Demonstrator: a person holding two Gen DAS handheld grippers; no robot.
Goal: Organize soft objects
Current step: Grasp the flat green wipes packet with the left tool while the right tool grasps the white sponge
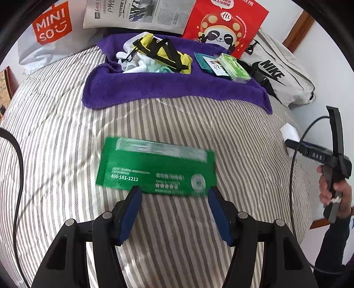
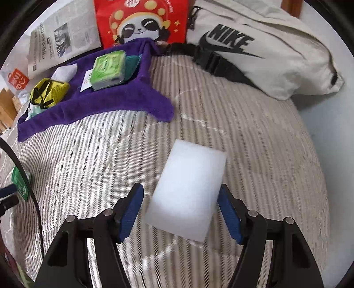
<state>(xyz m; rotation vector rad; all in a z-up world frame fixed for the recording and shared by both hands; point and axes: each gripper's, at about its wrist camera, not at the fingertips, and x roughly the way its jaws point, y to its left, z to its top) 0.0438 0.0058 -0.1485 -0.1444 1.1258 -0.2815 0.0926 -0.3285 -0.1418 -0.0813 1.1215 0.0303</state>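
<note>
Currently, the left gripper [image 1: 174,195] hangs over the striped bed cover [image 1: 66,137] with its jaws released. The green packet [image 1: 154,168] lies flat on the cover in the middle of the bed, just ahead of the blue pads [image 1: 132,212]. The tips of both fingers overlap the packet's near edge in the left wrist view; whether they touch it cannot be told. Nothing is clamped between them.

The right gripper [image 2: 180,192] is likewise released. The white foam block [image 2: 188,190] lies on the cover between its two fingers, toward the right edge of the bed. A gap shows between the block and the left pad; the right pad stands close beside the block's edge, contact unclear. The person's hand [image 1: 331,188] holding this tool shows at the right of the left wrist view.

At the far edge of the bed, the purple towel [image 1: 154,86] is spread on the cover. It carries:
- a yellow pouch with black straps [image 1: 163,53], resting on white cloths [image 1: 135,64];
- a green box [image 1: 234,66], lying on a teal packet [image 1: 204,62].

Behind the towel stand a red panda bag [image 1: 223,24], a newspaper [image 1: 137,13] and a white Miniso bag [image 1: 50,28]. A grey Nike bag [image 2: 261,48] lies at the far right corner.
</note>
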